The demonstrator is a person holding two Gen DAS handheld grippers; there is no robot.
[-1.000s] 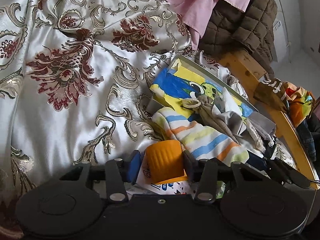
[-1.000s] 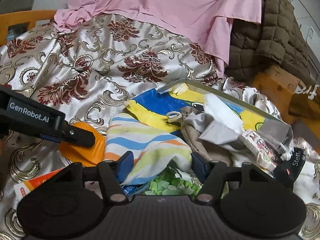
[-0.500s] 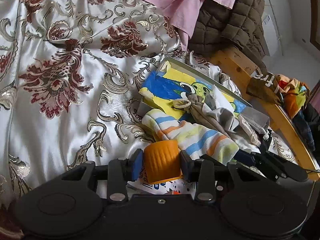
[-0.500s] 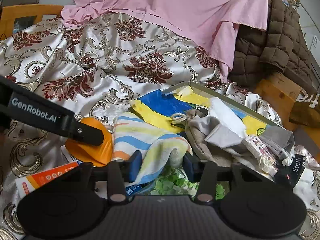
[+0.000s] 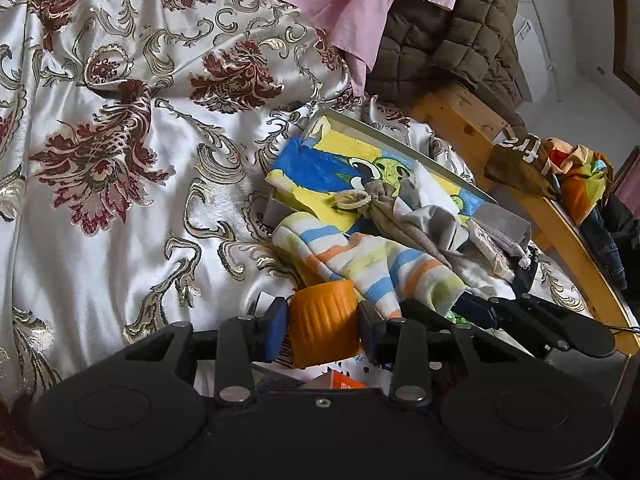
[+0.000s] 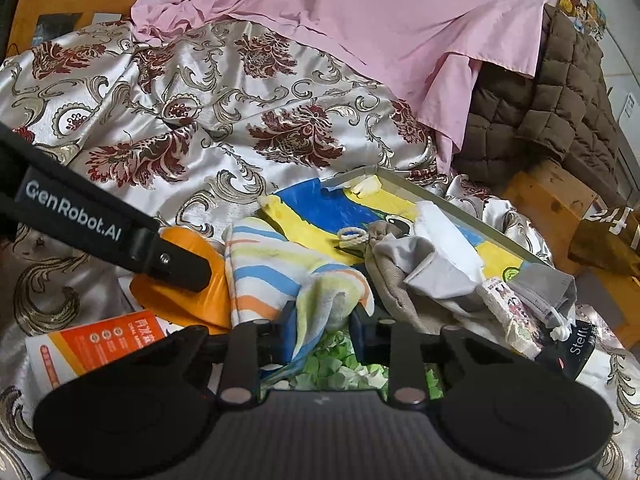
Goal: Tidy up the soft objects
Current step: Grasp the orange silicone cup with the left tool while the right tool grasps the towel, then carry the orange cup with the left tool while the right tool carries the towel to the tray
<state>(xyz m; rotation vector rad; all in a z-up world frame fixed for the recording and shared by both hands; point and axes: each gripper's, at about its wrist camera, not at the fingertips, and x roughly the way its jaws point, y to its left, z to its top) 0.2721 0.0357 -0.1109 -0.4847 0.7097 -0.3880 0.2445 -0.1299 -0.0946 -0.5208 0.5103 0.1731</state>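
My left gripper (image 5: 322, 328) is shut on a soft orange ribbed object (image 5: 324, 322), low over the bed; it also shows in the right wrist view (image 6: 188, 280). My right gripper (image 6: 322, 330) is shut on the near corner of a striped towel (image 6: 280, 272), which lies beside the orange object and shows in the left wrist view (image 5: 372, 264). Behind the towel, a beige drawstring pouch (image 6: 384, 256) and grey cloths (image 6: 432, 268) lie on a blue and yellow cartoon cloth (image 6: 320, 208) in a shallow box (image 6: 460, 212).
A floral satin bedspread (image 5: 120, 160) covers the bed. A pink sheet (image 6: 360, 32) and brown quilted jacket (image 6: 560, 100) lie at the back. An orange booklet (image 6: 100, 340) and green patterned item (image 6: 340, 368) lie near me. A wooden bed frame (image 5: 560, 220) runs along the right.
My right gripper has closed on the towel's near corner and bunched it up. My left gripper has kept hold of the orange object and pulled back slightly.
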